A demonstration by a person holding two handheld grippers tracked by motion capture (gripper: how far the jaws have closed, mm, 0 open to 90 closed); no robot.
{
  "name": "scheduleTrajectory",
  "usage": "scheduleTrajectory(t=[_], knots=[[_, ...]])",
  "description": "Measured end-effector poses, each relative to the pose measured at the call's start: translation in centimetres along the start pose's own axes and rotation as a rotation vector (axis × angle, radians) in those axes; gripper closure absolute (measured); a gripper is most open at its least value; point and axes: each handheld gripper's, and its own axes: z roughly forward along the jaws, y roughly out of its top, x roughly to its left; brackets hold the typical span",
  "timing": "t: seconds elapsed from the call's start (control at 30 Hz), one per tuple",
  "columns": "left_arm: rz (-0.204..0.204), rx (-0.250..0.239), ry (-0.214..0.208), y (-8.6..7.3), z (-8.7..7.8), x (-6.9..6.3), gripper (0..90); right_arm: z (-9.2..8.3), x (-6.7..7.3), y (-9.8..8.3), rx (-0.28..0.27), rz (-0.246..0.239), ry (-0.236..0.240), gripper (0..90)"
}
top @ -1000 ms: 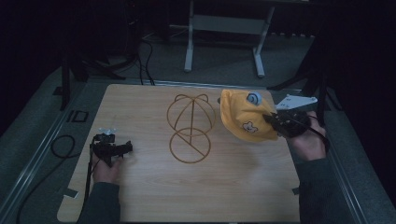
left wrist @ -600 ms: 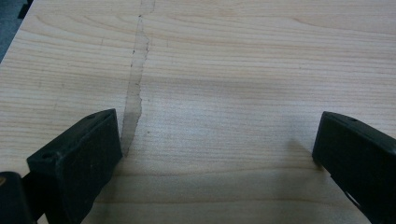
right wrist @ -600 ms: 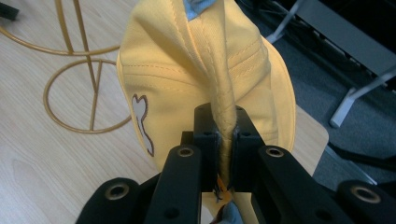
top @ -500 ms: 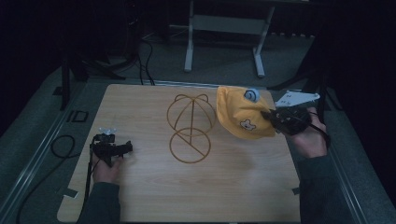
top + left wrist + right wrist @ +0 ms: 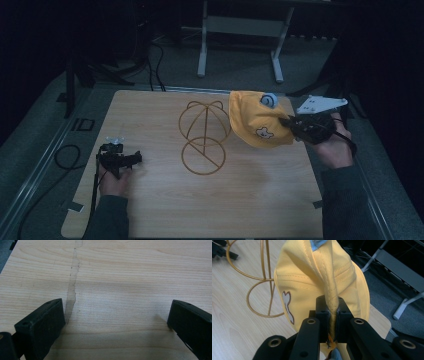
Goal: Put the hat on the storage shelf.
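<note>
A yellow cap (image 5: 257, 122) with a small bear patch and a blue ear hangs in the air at the table's right, just right of a gold wire hat stand (image 5: 204, 135). My right gripper (image 5: 289, 122) is shut on a pinched fold of the cap (image 5: 322, 285); in the right gripper view the fabric runs up between the closed jaws (image 5: 332, 322), with the stand (image 5: 262, 277) to the left. My left gripper (image 5: 134, 159) rests on the wooden table near its left edge. Its jaws (image 5: 113, 320) stand wide open over bare wood with nothing between them.
The wooden table (image 5: 165, 205) has dark floor around it. A metal frame (image 5: 240, 30) stands behind the table. A black cable (image 5: 67, 157) loops on the floor at the left. A pale streak (image 5: 72, 287) marks the wood ahead of the left gripper.
The right gripper has lifted the cap a little and carried it slightly toward the stand. The left gripper has stayed put.
</note>
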Motion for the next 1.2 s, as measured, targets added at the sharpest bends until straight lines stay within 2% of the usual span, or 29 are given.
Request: scheduleTrajectory(t=[0.67,1.2], knots=[[0.0,0.0,0.0,0.0,0.0,0.0,1.3,-1.1,0.6,1.4,-0.057,-0.03,0.052,84.4],[0.0,0.0,0.0,0.0,0.0,0.0,1.3,0.4,1.3,3.8,-0.059,-0.054,0.094,84.3]])
